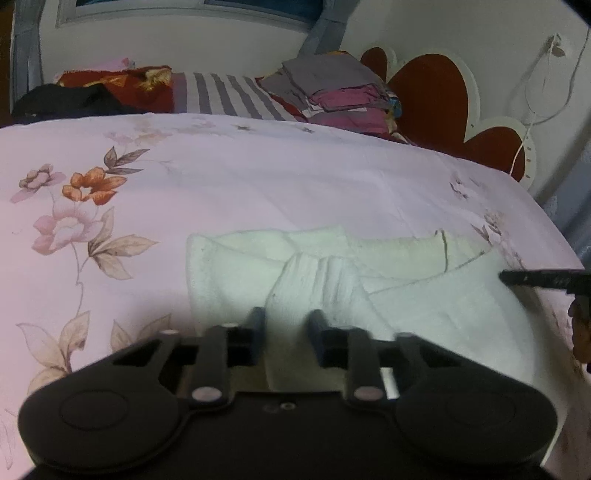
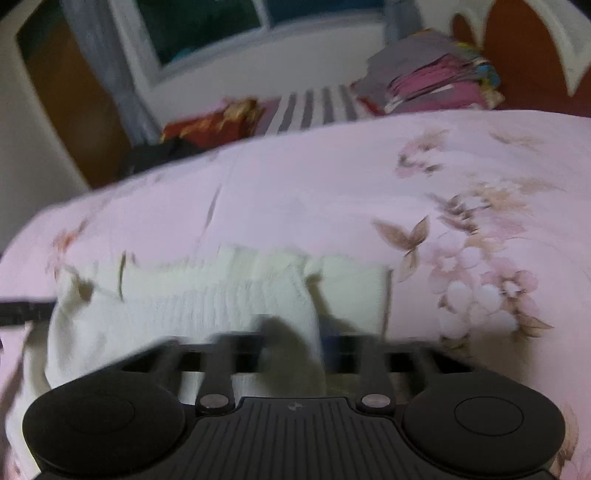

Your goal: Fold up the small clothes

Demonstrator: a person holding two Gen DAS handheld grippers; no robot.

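Both grippers pinching the white garment (image 1: 424, 306)
Left gripper (image 1: 287, 325) and right gripper (image 2: 293, 332) each clamp a near fold; far half of the floral bedsheet (image 1: 258, 177) lies open.

This is a home bedroom. The tools work over a bed spread with a pink floral sheet (image 1: 258, 177). Ahead of them, at the far end, lie a striped pillow (image 1: 229, 94) and a stack of folded clothes (image 1: 340, 92). To the right stands a red flower-shaped headboard (image 1: 432, 92), and beyond the bed a window (image 2: 221, 26) with curtains.
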